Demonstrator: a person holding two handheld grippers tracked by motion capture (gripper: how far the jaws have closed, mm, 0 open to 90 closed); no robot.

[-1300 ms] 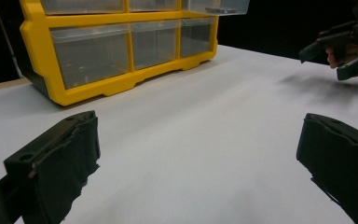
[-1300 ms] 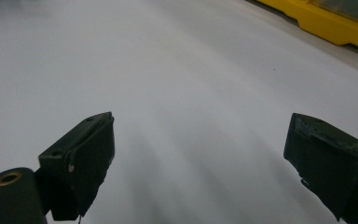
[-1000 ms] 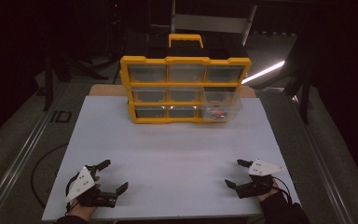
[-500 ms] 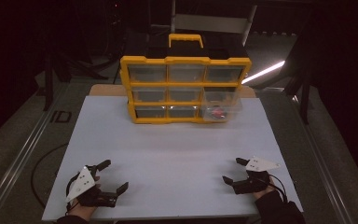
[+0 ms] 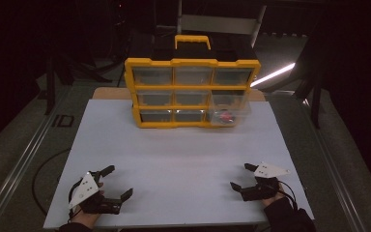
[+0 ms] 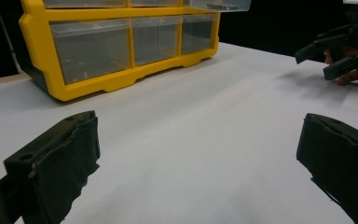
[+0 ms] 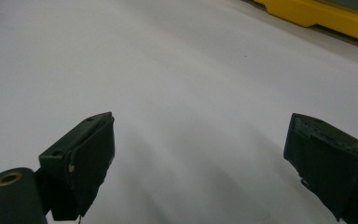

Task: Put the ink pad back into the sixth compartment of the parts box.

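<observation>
White table point(image 5: 183, 159), yellow drawer cabinet point(image 5: 192, 92) far end, both tools spread, empty

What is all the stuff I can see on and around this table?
Yellow plastic drawer cabinet with black back and yellow carry handle: one, at the far middle of the table.
Clear plastic drawers: nine, in three rows of three inside the cabinet; the one on the right is pulled out.
Small red thing: one, inside the pulled-out drawer; too small to tell what it is.
White table top: one, under everything.
Left gripper: one, black with a grey three-cornered plate, near left corner, jaws apart, holding nothing.
Right gripper: one, black with a grey plate, near right corner, jaws apart, holding nothing.
Person's hands: two, one at each gripper, at the near edge.
</observation>
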